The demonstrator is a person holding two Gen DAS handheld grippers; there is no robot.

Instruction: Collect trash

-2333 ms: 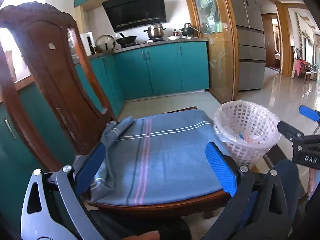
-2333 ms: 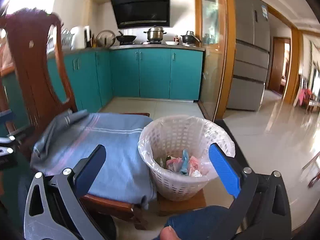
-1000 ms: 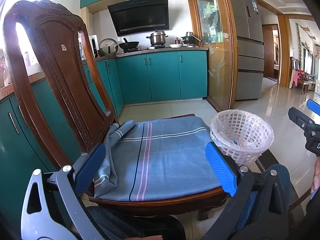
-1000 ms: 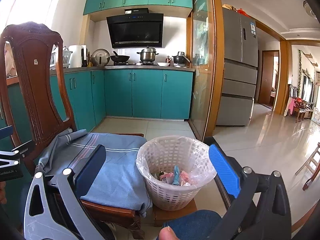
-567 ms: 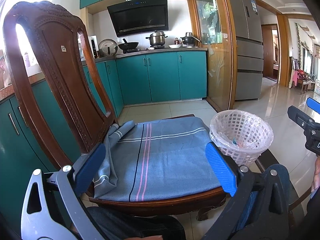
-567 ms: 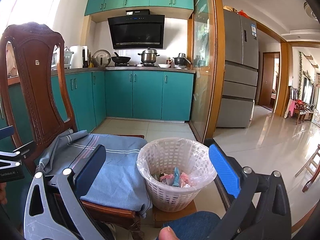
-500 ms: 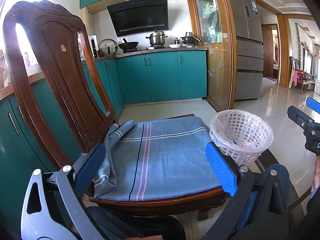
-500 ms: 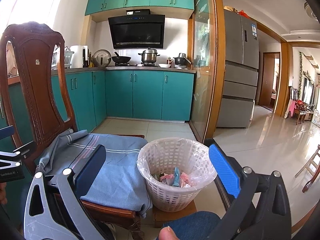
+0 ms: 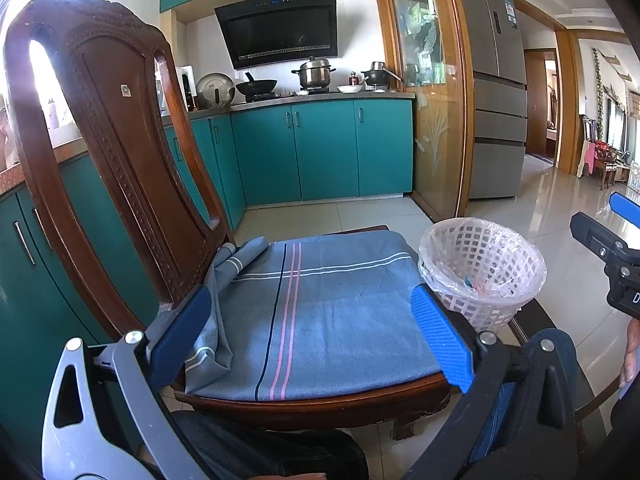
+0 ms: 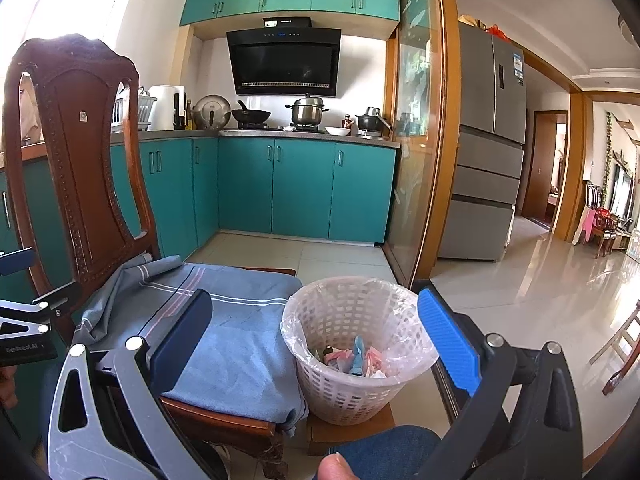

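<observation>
A white lattice waste basket [image 10: 352,376] with a clear plastic liner stands on a low wooden stool beside a wooden chair; the left wrist view shows the same waste basket [image 9: 486,276]. Crumpled pink, blue and white trash [image 10: 354,358] lies in its bottom. My right gripper [image 10: 316,328] is open and empty, held back from the basket and above it. My left gripper [image 9: 310,322] is also open and empty, facing the chair seat, which a blue striped cloth [image 9: 320,304] covers. No loose trash shows on the cloth.
The carved chair back [image 9: 108,152] rises at the left. Teal kitchen cabinets [image 10: 304,188] line the far wall, with a grey fridge [image 10: 488,152] and a glass partition to the right. Shiny tiled floor [image 10: 540,300] opens to the right. A person's knee [image 10: 384,452] is at the bottom edge.
Since 2.3 s ago both grippers have drawn back and up from the chair and basket. Over the last second they have stayed almost still.
</observation>
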